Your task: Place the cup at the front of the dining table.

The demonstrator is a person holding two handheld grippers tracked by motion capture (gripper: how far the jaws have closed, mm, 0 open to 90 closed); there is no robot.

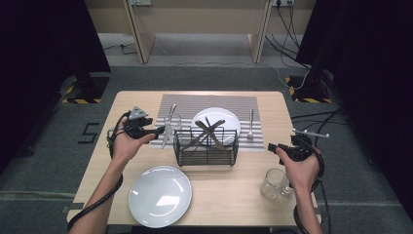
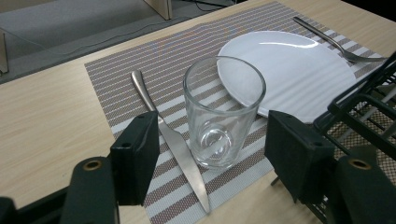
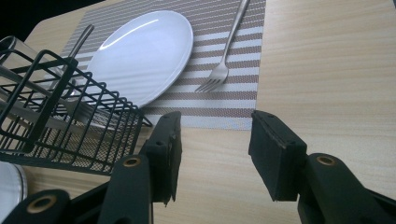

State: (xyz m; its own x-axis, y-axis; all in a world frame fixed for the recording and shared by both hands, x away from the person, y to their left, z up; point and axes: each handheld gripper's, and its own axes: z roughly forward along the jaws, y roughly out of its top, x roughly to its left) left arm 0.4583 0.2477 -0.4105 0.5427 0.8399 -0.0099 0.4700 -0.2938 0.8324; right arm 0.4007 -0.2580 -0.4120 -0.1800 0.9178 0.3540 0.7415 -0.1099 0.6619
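A pale wood surface (image 1: 229,195) stands on grey carpet, with dark curtains to either side, the legs of a light wooden desk behind it, cables trailing over the floor and yellow-black striped stand bases at both far corners. A striped placemat (image 1: 195,103) lies at the far middle of the surface, carrying a white plate (image 1: 225,117), a fork (image 1: 251,124) to its right, a knife (image 2: 170,140) and an upright clear glass (image 2: 223,112) beside the knife. A black wire basket (image 1: 206,146) with cutlery stands at the mat's near edge, a second white plate (image 1: 159,196) lies nearer the person, and another glass (image 1: 273,184) stands at the near right. The left gripper (image 1: 158,130) has its jaws spread wide on either side of the glass on the mat, pads clear of it and holding nothing. The right gripper (image 1: 271,146) hovers over bare wood right of the basket, jaws apart and empty.
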